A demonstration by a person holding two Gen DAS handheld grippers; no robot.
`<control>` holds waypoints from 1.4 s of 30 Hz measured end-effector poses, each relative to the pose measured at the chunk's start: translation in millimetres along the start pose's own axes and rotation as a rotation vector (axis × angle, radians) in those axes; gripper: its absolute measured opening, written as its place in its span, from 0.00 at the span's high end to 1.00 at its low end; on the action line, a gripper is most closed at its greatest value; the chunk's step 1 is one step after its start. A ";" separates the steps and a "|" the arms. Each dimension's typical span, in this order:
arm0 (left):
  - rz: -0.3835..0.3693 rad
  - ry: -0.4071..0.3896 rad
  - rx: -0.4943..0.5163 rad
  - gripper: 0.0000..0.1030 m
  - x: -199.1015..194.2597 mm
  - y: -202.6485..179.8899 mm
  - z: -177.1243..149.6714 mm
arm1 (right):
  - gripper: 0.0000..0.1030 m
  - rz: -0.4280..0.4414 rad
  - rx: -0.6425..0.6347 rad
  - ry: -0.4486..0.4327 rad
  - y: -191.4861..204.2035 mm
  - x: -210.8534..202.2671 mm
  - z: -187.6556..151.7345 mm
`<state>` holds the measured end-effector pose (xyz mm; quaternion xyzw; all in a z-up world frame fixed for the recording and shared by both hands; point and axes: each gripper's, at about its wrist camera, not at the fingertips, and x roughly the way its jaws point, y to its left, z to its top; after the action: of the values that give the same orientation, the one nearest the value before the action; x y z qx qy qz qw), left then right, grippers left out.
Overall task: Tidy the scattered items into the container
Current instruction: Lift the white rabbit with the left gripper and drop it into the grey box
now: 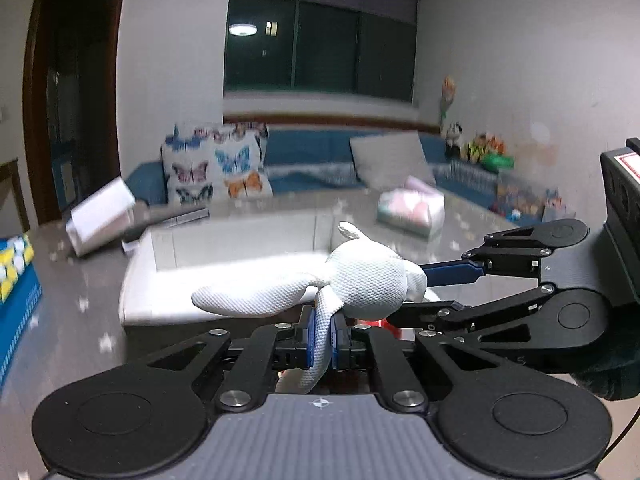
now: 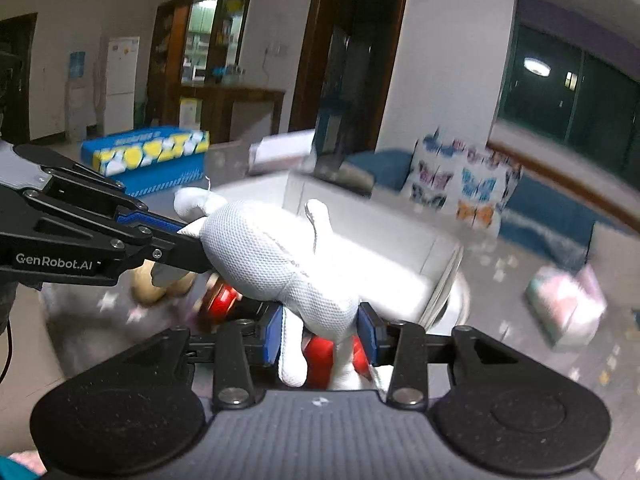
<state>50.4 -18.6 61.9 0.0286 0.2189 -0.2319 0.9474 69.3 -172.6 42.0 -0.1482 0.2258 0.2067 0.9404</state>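
A white mesh plush toy hangs above the table, held from two sides. My left gripper is shut on one thin limb of it, which droops between the blue pads. My right gripper reaches in from the right and grips the toy's round body. In the right wrist view the plush toy sits between the pads of my right gripper, which is shut on its lower end, while my left gripper pinches the far end. The white container lies just beyond, open-topped.
A red item and a tan object lie on the table under the toy. A pastel tissue pack sits past the container on the right, a white box on the left, and a blue-and-yellow carton further left.
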 end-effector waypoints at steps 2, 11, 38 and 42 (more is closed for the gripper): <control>0.006 -0.020 -0.001 0.92 5.4 4.4 11.8 | 0.62 -0.012 -0.011 -0.020 -6.0 3.5 11.2; 0.047 -0.002 -0.058 0.92 57.6 42.6 47.8 | 0.62 -0.032 -0.075 -0.022 -29.2 61.1 59.6; 0.139 0.129 -0.161 0.82 98.6 73.6 26.7 | 0.39 -0.021 -0.023 0.041 -47.3 104.3 42.2; 0.128 0.114 -0.158 0.82 81.4 61.7 23.8 | 0.38 -0.012 -0.023 0.013 -39.7 75.1 37.1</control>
<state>152.7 -2.1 45.6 -0.0191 0.2875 -0.1511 0.9456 161.8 -169.2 44.5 -0.1617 0.2289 0.2028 0.9383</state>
